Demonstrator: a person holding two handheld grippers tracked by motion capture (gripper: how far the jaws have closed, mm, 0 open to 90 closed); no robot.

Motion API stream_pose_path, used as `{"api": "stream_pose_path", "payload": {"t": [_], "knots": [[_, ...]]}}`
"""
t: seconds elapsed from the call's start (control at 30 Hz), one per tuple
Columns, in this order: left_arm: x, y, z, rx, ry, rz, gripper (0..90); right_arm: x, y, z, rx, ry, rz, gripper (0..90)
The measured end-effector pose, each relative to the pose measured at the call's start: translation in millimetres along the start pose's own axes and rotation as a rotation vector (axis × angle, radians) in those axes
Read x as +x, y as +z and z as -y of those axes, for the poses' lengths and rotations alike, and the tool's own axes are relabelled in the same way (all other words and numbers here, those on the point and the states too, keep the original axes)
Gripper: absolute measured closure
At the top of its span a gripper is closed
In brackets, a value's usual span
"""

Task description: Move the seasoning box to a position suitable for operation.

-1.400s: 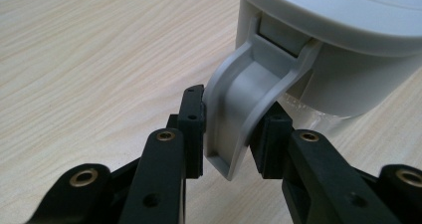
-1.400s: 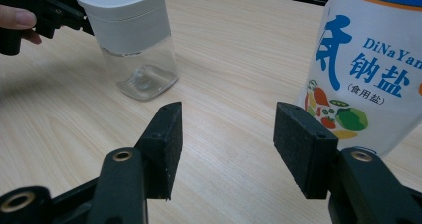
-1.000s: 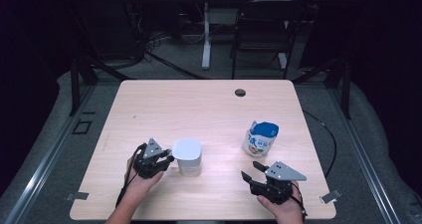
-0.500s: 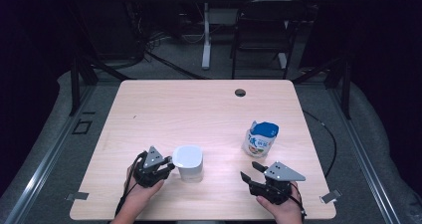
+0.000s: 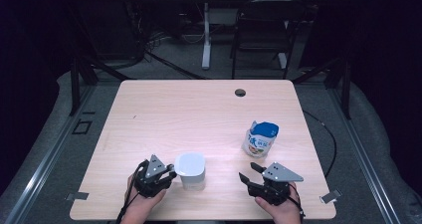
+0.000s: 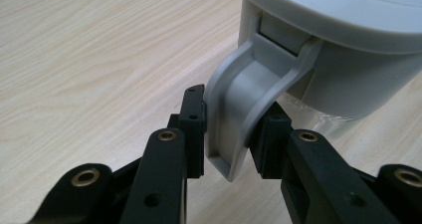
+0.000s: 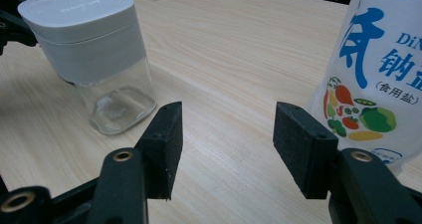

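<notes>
Recording lab, dark and bare

A lone wooden counter point(image 5: 199, 109) on grey carpet point(image 5: 368, 149), floor tape marks point(image 5: 81, 128), loose cables point(image 5: 149, 40), office chair point(image 5: 261, 35) behind.

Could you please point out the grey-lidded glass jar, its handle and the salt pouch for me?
grey-lidded glass jar point(image 5: 190, 165): high view, on its lid.
handle point(image 6: 244, 109): left gripper view, on its curved outer face.
salt pouch point(image 5: 260, 140): high view, on its printed front.

jar point(image 5: 191, 171), clear glass body, grey square lid with side latch tab point(image 6: 239, 119), upright, closed, near front edge of table point(image 5: 199, 104), tab pinched between jaws on its left, left of salt bag
</notes>
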State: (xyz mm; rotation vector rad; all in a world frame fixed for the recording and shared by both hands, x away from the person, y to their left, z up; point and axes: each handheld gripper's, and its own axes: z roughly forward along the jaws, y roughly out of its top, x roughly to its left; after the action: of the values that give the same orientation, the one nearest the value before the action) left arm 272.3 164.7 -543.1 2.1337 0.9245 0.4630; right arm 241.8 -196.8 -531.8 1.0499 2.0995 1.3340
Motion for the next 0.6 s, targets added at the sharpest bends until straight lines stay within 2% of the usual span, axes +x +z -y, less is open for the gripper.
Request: {"api": "stream_pose_path", "payload": {"t": [0.23,0.4,0.6], "knots": [[-4.6,-0.7,2.5,-0.005,0.012,-0.012,71.0,2.9,1.6,0.2,0.004,-0.005,-0.001,45.2],[-4.2,-0.4,4.3,-0.018,0.014,-0.002,70.7,2.3,1.4,0.4,0.003,-0.008,0.000,45.2],[-1.0,-1.7,5.6,-0.021,0.007,0.033,69.7,3.1,1.9,0.9,0.010,-0.008,0.001,45.1]]}}
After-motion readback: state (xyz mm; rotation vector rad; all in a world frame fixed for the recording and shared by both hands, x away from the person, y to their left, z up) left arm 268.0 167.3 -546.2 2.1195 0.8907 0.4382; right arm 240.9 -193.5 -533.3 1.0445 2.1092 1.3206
